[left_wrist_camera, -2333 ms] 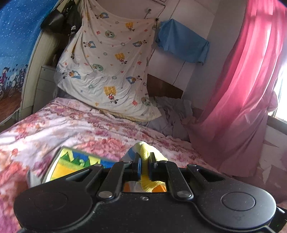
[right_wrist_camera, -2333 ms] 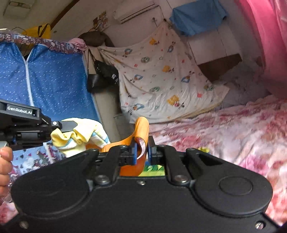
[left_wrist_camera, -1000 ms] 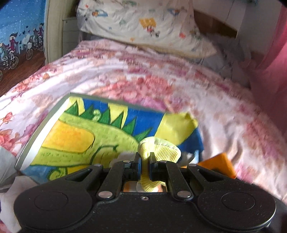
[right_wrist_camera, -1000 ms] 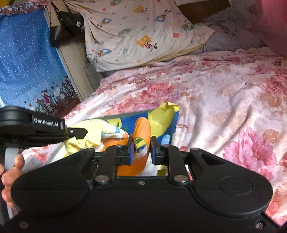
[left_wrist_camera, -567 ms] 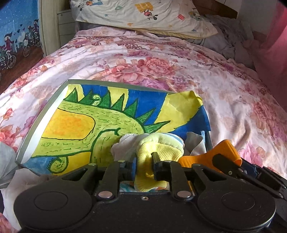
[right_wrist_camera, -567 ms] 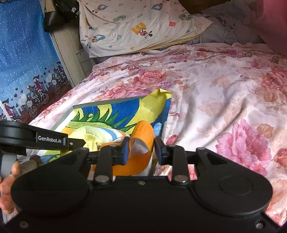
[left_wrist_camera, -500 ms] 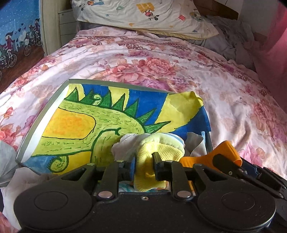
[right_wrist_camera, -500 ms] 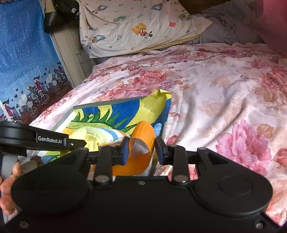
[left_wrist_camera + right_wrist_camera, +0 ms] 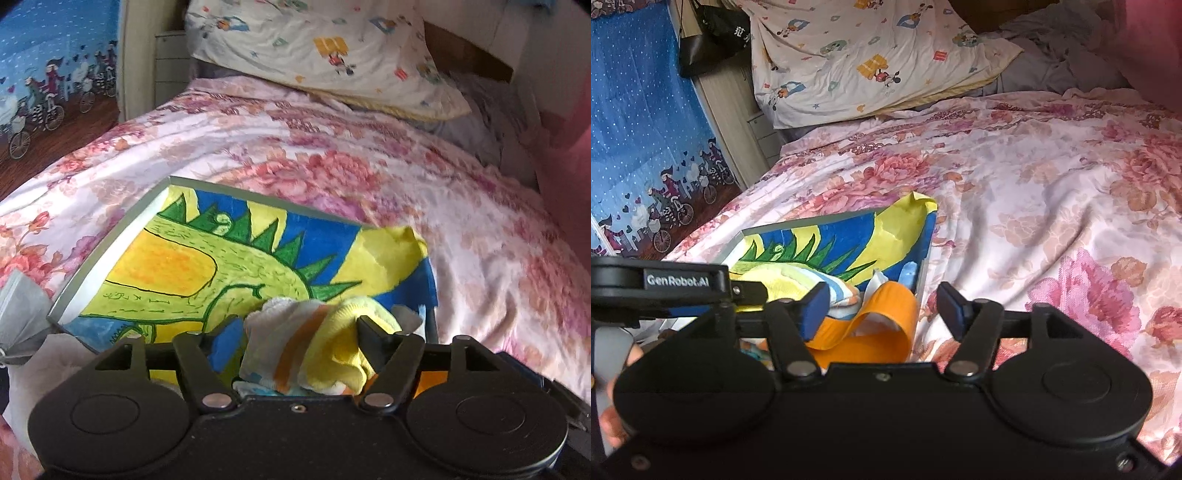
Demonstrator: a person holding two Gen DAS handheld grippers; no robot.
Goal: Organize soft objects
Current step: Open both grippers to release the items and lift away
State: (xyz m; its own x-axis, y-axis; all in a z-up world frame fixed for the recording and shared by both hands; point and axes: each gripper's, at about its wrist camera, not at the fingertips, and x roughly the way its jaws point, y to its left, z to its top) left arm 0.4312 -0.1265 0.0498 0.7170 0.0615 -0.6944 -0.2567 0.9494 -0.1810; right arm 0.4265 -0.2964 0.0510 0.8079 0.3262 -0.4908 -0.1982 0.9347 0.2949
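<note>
A soft garment with yellow, white and orange parts (image 9: 321, 343) lies bunched at the near edge of a flat dinosaur-print box (image 9: 207, 266) on the bed. My left gripper (image 9: 299, 332) is open, its fingers spread on either side of the yellow part. In the right wrist view my right gripper (image 9: 882, 306) is open too, with the garment's orange band (image 9: 882, 321) lying loose between its fingers. The left gripper shows there at the left (image 9: 750, 291), beside the yellow part (image 9: 783, 280) and the box (image 9: 849, 236).
The bed has a pink floral cover (image 9: 369, 166) (image 9: 1052, 184). A cartoon-print pillow (image 9: 325, 55) (image 9: 871, 62) leans at the head. Grey bedding (image 9: 1063, 62) and a pink curtain (image 9: 576, 147) are at the right. A blue wall cloth (image 9: 631, 122) hangs at the left.
Both grippers came down from mid-air onto the box with the garment, then opened. The yellow and orange parts now lie loose between the spread fingers.
</note>
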